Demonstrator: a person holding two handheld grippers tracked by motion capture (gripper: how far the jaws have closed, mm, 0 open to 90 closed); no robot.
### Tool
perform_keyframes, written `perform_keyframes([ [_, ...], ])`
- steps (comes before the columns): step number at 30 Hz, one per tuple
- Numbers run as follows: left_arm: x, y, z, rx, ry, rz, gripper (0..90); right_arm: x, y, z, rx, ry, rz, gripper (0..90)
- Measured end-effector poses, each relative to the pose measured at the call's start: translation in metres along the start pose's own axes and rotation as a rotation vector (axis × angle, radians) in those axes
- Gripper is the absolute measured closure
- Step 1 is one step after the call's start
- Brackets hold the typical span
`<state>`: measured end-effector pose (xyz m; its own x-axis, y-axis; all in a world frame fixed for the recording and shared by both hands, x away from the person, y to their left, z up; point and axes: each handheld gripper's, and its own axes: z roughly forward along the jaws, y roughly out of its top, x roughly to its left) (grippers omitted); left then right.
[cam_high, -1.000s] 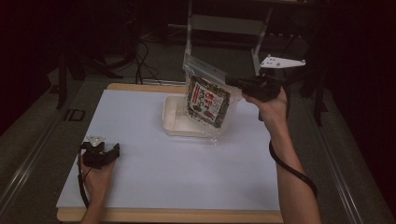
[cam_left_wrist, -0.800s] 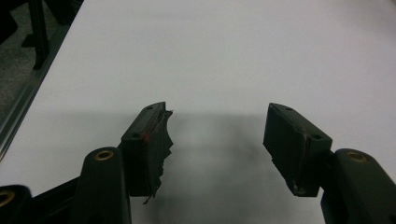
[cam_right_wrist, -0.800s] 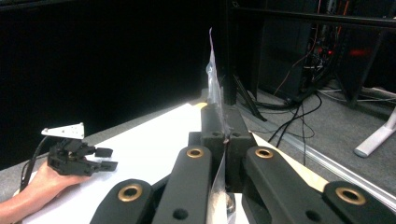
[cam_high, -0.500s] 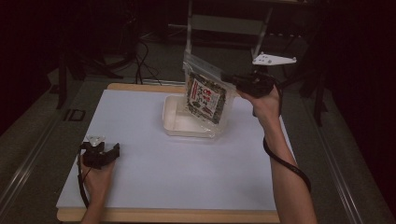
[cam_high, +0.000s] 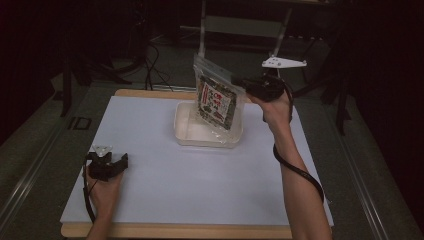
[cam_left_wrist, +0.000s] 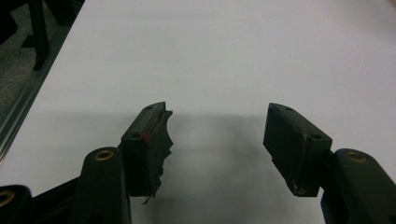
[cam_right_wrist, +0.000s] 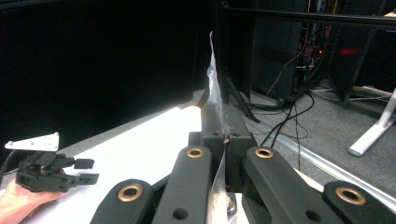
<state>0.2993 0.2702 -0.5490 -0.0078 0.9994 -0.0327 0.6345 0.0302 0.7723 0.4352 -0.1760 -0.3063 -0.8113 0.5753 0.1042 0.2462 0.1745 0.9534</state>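
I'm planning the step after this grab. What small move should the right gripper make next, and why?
Probably lower it a little: the right gripper pinches the clear snack bag by its edge, hanging tilted over the white tray, bottom barely inside.

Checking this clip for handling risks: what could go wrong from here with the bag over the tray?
The right gripper pinches only the thin edge of the clear bag, so it might slip out. The bag hangs tilted above the white tray, so it could catch the rim. The left gripper rests open, far away, and cannot steady either.
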Motion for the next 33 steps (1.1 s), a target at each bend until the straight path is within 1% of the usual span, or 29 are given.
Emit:
perform_keyframes([
  [5, 0.000, 0.000, 0.000, 0.000, -0.001, 0.000, 40.1, -0.001, -0.003, 0.008, -0.002, -0.004, -0.001, 90.0],
  [12, 0.000, 0.000, 0.000, 0.002, -0.002, 0.001, 40.1, -0.008, -0.018, 0.017, 0.002, -0.002, 0.025, 90.0],
  [16, 0.000, 0.000, 0.000, 0.003, -0.002, 0.004, 40.1, -0.014, -0.032, 0.025, 0.032, -0.011, 0.048, 90.0],
  [17, 0.000, 0.000, 0.000, 0.002, -0.002, 0.003, 40.1, -0.015, -0.034, 0.026, 0.033, -0.009, 0.061, 90.0],
  [19, 0.000, 0.000, 0.000, 0.003, -0.002, 0.004, 40.1, -0.020, -0.042, 0.028, 0.032, -0.019, 0.083, 90.0],
  [21, 0.000, 0.000, 0.000, 0.004, -0.003, 0.004, 40.1, -0.023, -0.046, 0.026, 0.025, -0.016, 0.103, 90.0],
  [23, 0.000, 0.000, 0.000, 0.005, -0.002, 0.008, 40.0, -0.026, -0.047, 0.023, 0.025, -0.021, 0.113, 90.0],
  [25, 0.000, 0.000, 0.000, 0.004, -0.002, 0.006, 40.0, -0.027, -0.048, 0.021, 0.033, -0.038, 0.108, 90.0],
  [30, -0.001, 0.000, 0.000, 0.003, 0.000, 0.007, 40.0, -0.030, -0.050, 0.018, 0.047, -0.060, 0.112, 90.0],
  [32, 0.000, 0.000, 0.000, 0.002, 0.001, 0.006, 40.0, -0.031, -0.049, 0.018, 0.061, -0.078, 0.104, 90.0],
  [33, 0.000, 0.000, 0.000, 0.003, 0.000, 0.005, 40.0, -0.031, -0.049, 0.017, 0.063, -0.094, 0.099, 90.0],
])
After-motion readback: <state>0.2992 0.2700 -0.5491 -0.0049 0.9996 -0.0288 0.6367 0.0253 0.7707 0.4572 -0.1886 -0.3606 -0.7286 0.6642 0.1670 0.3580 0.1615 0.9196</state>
